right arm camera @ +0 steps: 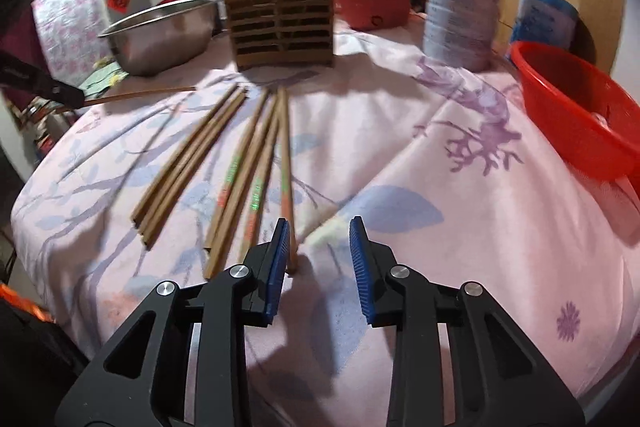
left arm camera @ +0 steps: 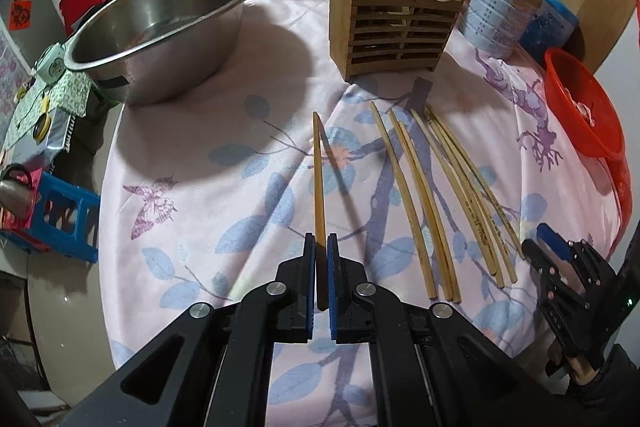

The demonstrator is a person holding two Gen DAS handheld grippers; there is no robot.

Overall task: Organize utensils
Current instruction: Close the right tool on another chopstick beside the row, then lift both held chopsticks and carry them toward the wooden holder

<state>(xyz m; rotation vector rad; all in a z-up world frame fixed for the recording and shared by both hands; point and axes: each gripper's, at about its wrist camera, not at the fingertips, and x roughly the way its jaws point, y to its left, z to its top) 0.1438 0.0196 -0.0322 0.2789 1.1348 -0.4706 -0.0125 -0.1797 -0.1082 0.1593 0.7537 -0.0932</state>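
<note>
Clamped in the left tongs (left arm camera: 321,243), one chopstick (left arm camera: 319,179) is raised; right tongs (right arm camera: 318,227) are spread beside loose chopsticks (right arm camera: 256,163) on the counter (right arm camera: 460,219). Two sticks (upright) are held by the far wooden holder (left arm camera: 394,27).

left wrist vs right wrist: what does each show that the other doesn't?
Left wrist only: the left gripper shut on a single wooden chopstick, and a blue plastic stool beside the table.

Right wrist only: the right gripper open, just right of the loose wooden chopsticks, and a red pot behind the holder.

Both: slatted wooden utensil holder, steel bowl, tall tin can, red plastic basin.
</note>
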